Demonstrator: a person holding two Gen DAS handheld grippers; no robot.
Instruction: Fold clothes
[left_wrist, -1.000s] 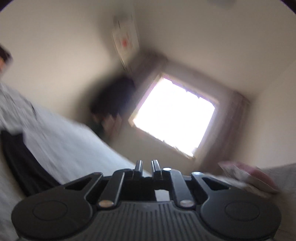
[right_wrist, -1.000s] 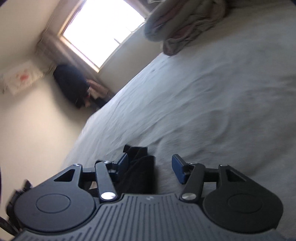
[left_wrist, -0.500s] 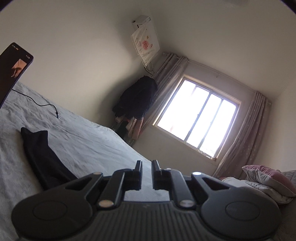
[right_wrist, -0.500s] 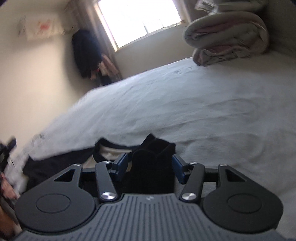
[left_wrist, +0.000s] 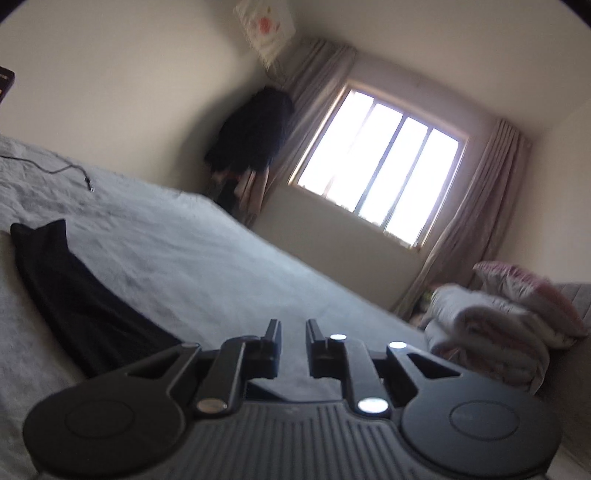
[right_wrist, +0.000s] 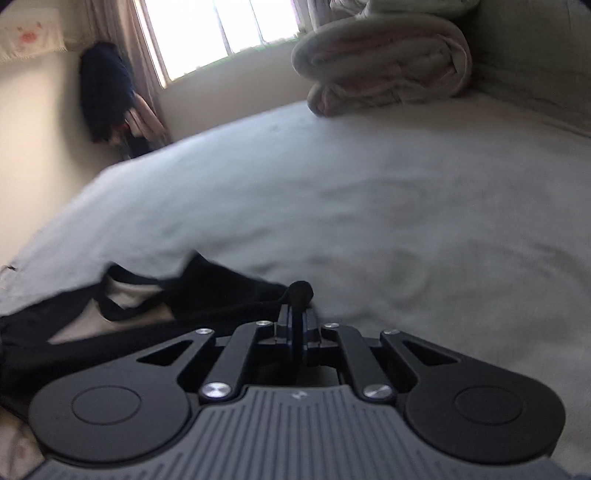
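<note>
My right gripper (right_wrist: 296, 320) has its jaws pressed together on a bunched corner of the black garment (right_wrist: 207, 295); a small knot of dark cloth pokes out past the tips. The rest of that garment trails leftward across the grey bed sheet (right_wrist: 369, 206), near the sheet's near-left edge, with its neckline gaping so the paler inside shows. It is rumpled and not lying flat.

My left gripper (left_wrist: 293, 343) is low over the same bed, jaws a little apart with only sheet visible in the gap, holding nothing. In the left wrist view a long dark strip of cloth (left_wrist: 74, 295) runs along the sheet toward the left edge; it is probably another part of the same garment, though blur stops me from being sure.

I judge I'm in a pull-and-spread or fold-over step: one corner is gripped, the other hand is free. The next move calls for the left gripper to take a matching corner or edge, so I can tension the cloth between both grippers and lay it smooth without dragging the sheet into wrinkles. The folded quilt (right_wrist: 384, 66) at the far edge of the bed is well clear.
</note>
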